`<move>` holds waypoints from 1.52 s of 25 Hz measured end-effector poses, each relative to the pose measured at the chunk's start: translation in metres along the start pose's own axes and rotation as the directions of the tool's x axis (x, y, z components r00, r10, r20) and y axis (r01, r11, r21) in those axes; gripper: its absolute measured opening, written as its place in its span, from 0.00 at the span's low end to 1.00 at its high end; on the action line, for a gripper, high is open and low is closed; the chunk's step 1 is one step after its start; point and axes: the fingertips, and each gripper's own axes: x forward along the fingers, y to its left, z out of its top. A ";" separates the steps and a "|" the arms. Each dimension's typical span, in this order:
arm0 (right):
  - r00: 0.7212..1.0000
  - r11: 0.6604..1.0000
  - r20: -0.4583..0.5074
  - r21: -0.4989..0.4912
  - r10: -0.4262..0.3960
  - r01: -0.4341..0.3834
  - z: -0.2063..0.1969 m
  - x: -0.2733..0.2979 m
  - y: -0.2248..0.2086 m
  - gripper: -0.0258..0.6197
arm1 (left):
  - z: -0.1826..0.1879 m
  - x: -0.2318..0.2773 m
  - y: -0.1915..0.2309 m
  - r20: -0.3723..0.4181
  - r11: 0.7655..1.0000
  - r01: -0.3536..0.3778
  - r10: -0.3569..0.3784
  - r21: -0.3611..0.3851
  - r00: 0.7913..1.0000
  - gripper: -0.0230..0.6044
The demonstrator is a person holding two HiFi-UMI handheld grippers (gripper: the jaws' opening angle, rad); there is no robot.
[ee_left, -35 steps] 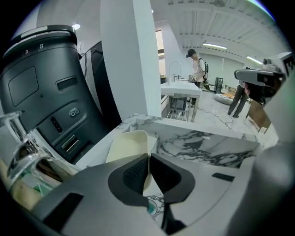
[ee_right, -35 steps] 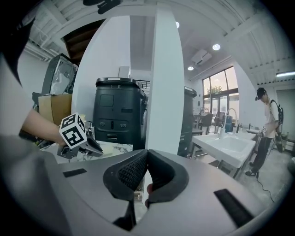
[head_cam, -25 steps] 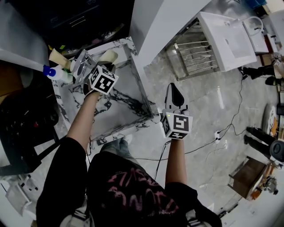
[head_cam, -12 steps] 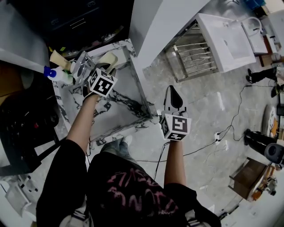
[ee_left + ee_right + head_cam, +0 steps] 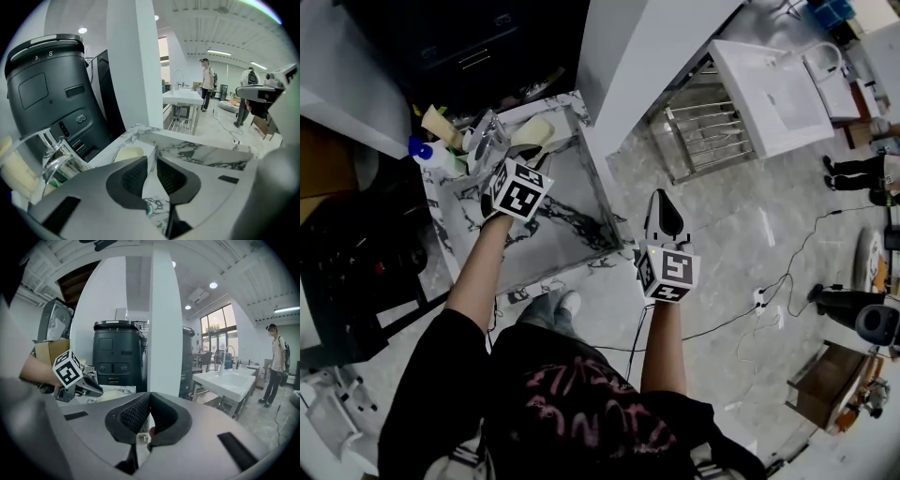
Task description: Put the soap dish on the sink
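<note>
The cream soap dish (image 5: 534, 131) lies on the back rim of the marble sink (image 5: 572, 234), beside a chrome tap (image 5: 484, 139). My left gripper (image 5: 508, 159) hovers just in front of the dish, apart from it. Its jaws are closing, a narrow gap is left between them and nothing is in it. In the left gripper view the soap dish (image 5: 126, 153) shows just beyond the left gripper (image 5: 151, 164), with the tap (image 5: 57, 154) to its left. My right gripper (image 5: 665, 199) is shut and empty over the floor, right of the sink. Its tips touch in the right gripper view (image 5: 149, 401).
A blue-capped bottle (image 5: 425, 152) and a cream object (image 5: 441, 120) stand at the sink's back left. A white pillar (image 5: 628, 56) rises at its right corner. Beyond are a metal rack (image 5: 703, 127), a white washbasin (image 5: 773, 84), floor cables (image 5: 769, 286) and a black machine (image 5: 47, 89).
My left gripper has lifted and drawn back from the soap dish, which stays on the rim. The right gripper has shifted slightly and stays shut.
</note>
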 end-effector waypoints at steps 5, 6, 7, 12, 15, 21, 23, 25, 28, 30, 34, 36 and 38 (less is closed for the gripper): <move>1.000 1.000 0.005 -0.006 0.015 -0.015 0.001 -0.019 0.015 0.06 | 0.005 -0.027 -0.010 0.042 1.000 -0.006 0.007 -0.017 0.999 0.12; 1.000 1.000 0.011 -0.009 0.017 -0.017 0.002 -0.023 0.017 0.06 | 0.005 -0.033 -0.011 0.049 1.000 -0.008 0.009 -0.024 0.999 0.11; 1.000 1.000 0.018 -0.008 0.019 -0.019 0.005 -0.027 0.019 0.06 | 0.005 -0.039 -0.012 0.057 0.999 -0.011 0.013 -0.033 0.998 0.10; 0.999 1.000 0.048 -0.013 0.022 -0.021 0.012 -0.051 0.029 0.06 | 0.005 -0.076 -0.017 0.110 0.998 -0.047 0.053 -0.052 0.993 0.07; 0.998 0.999 0.063 -0.018 0.029 -0.028 0.016 -0.064 0.036 0.06 | 0.009 -0.099 -0.022 0.152 0.997 -0.061 0.069 -0.053 0.986 0.06; 0.994 0.999 0.095 -0.011 0.050 -0.049 0.024 -0.090 0.049 0.06 | 0.009 -0.141 -0.036 0.207 0.995 -0.068 0.082 -0.074 0.975 0.06; 0.993 0.999 0.109 -0.005 0.053 -0.053 0.028 -0.098 0.050 0.06 | 0.013 -0.157 -0.042 0.233 0.994 -0.078 0.093 -0.072 0.968 0.06; 0.992 0.998 0.117 -0.010 0.056 -0.055 0.032 -0.106 0.053 0.06 | 0.017 -0.173 -0.047 0.265 0.993 -0.090 0.108 -0.077 0.958 0.06; 0.990 0.998 0.127 -0.026 0.066 -0.064 0.036 -0.117 0.058 0.06 | 0.021 -0.196 -0.053 0.303 0.991 -0.103 0.125 -0.089 0.945 0.06; 0.988 0.997 0.138 -0.019 0.072 -0.070 0.039 -0.125 0.059 0.06 | 0.023 -0.212 -0.056 0.328 0.989 -0.114 0.141 -0.099 0.934 0.06; 0.983 0.996 0.165 -0.004 0.083 -0.084 0.046 -0.139 0.061 0.06 | 0.031 -0.248 -0.062 0.405 0.983 -0.153 0.183 -0.106 0.896 0.06; 0.981 0.997 0.173 -0.015 0.084 -0.082 0.049 -0.145 0.063 0.06 | 0.032 -0.263 -0.064 0.429 0.980 -0.169 0.198 -0.106 0.881 0.06; 0.980 0.997 0.182 -0.019 0.082 -0.080 0.051 -0.151 0.063 0.06 | 0.031 -0.274 -0.066 0.441 0.978 -0.180 0.209 -0.107 0.873 0.06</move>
